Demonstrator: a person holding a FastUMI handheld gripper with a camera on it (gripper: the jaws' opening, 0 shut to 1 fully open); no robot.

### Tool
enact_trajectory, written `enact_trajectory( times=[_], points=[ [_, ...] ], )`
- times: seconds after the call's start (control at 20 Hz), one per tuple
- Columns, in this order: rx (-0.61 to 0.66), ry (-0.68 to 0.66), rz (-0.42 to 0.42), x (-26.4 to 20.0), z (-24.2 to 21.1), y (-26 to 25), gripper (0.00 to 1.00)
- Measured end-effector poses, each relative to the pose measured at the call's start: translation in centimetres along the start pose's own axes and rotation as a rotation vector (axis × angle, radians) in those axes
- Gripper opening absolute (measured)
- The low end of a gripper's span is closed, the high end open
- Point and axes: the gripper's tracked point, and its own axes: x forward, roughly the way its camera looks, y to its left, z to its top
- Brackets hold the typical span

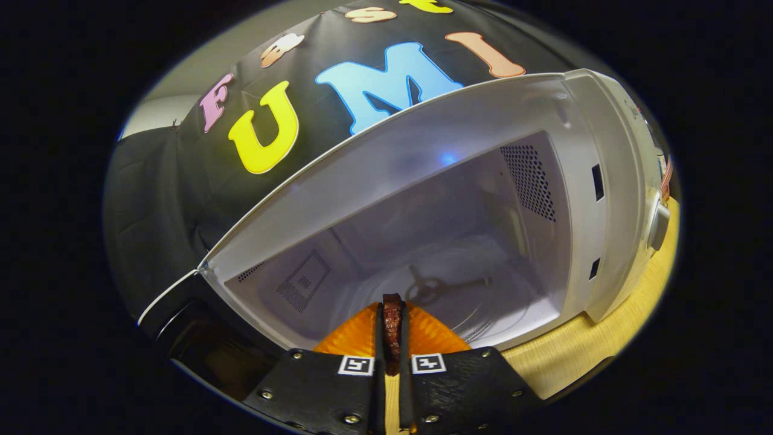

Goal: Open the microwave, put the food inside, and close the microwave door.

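Observation:
The white microwave (610, 199) stands open in front of me, its pale cavity just ahead of the fingers. Inside it, the glass turntable (483, 284) lies on the floor, with the roller ring showing through. My gripper (392, 338) is shut on a thin dark brown strip of food (392, 320), which stands on edge between the two fingers. Under the fingers sits an orange plate (356, 338), at the cavity's front lip. The dark door (193, 332) hangs open to the left of the fingers.
The microwave rests on a light wooden table (580, 350), which shows to the right of the fingers. A control knob (658, 225) sticks out on the microwave's right panel. Black cloth hangs behind the microwave.

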Motion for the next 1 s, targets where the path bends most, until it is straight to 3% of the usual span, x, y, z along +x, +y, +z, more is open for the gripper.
enact_trajectory(
  times=[0.05,0.15,0.2,0.35,0.6,1.0],
  points=[
    [-0.046,-0.009,-0.038,0.4,0.2,-0.9,0.10],
    [-0.148,-0.014,-0.102,0.9,0.3,-2.5,0.23],
    [-0.179,-0.024,-0.102,1.1,0.7,-2.6,0.43],
    [-0.282,-0.066,-0.151,0.9,2.0,-3.7,0.88],
    [-0.364,-0.060,-0.124,-1.4,2.5,-2.2,0.98],
    [-0.402,-0.113,-0.047,-10.4,5.8,3.8,0.98]
  ],
)
